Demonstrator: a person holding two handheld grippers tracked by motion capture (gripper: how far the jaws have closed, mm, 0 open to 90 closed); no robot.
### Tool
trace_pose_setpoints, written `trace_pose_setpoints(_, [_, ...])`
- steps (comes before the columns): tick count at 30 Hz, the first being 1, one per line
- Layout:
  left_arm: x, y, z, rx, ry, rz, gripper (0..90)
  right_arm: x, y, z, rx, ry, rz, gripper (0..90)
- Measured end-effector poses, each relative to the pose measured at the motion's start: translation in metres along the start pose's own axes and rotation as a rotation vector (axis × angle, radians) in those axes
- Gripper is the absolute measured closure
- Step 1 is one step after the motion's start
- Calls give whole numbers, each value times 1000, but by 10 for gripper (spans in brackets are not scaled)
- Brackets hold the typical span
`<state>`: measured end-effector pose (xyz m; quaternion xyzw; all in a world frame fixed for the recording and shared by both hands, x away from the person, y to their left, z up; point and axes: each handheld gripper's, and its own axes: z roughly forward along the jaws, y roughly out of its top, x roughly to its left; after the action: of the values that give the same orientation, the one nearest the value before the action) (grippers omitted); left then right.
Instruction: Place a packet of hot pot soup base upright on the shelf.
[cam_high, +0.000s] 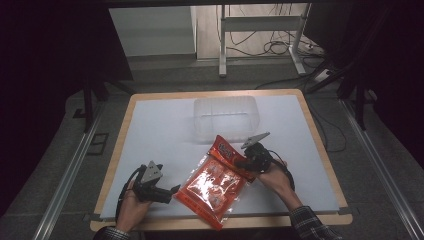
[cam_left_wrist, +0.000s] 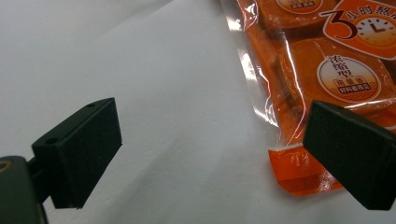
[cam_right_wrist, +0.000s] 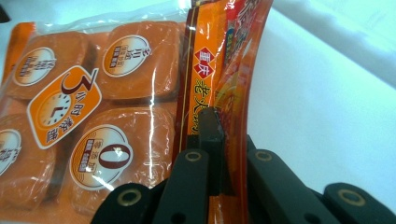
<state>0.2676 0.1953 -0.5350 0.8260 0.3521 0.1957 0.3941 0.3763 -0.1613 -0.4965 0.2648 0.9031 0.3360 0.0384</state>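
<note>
From above, the orange packet (cam_high: 216, 181) lies near the table's (cam_high: 150, 130) front edge; lift it toward the clear tub (cam_high: 226, 118). Left gripper view: your left gripper (cam_left_wrist: 210, 154) gapes wide, empty. Right gripper view: your right gripper (cam_right_wrist: 222, 140) pinches the packet's top flap; keep it clamped.

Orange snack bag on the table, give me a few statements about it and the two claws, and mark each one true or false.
1. The right claw is shut on the header edge of the orange snack bag. True.
2. The left claw is clamped on the bag. False: its jaws stand open, the bag's corner beside one jaw.
3. The bag lies inside the clear plastic bin. False: it lies on the white table top in front of the bin.
4. The bag shows a clock graphic. True.
</note>
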Motion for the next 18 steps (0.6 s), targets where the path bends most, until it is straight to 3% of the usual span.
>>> trace_pose_setpoints(6, [1, 0, -1, -3, 11, -11, 46, 7, 0, -11, -50, 7, -46, 888])
trace_pose_setpoints(13, [3, 0, -2, -4, 17, -26, 50, 9, 2, -25, -85, 33, 27, 889])
trace_pose_setpoints(18, [2, 0, -2, 2, 19, -27, 52, 15, 6, -42, -152, 69, 50, 890])
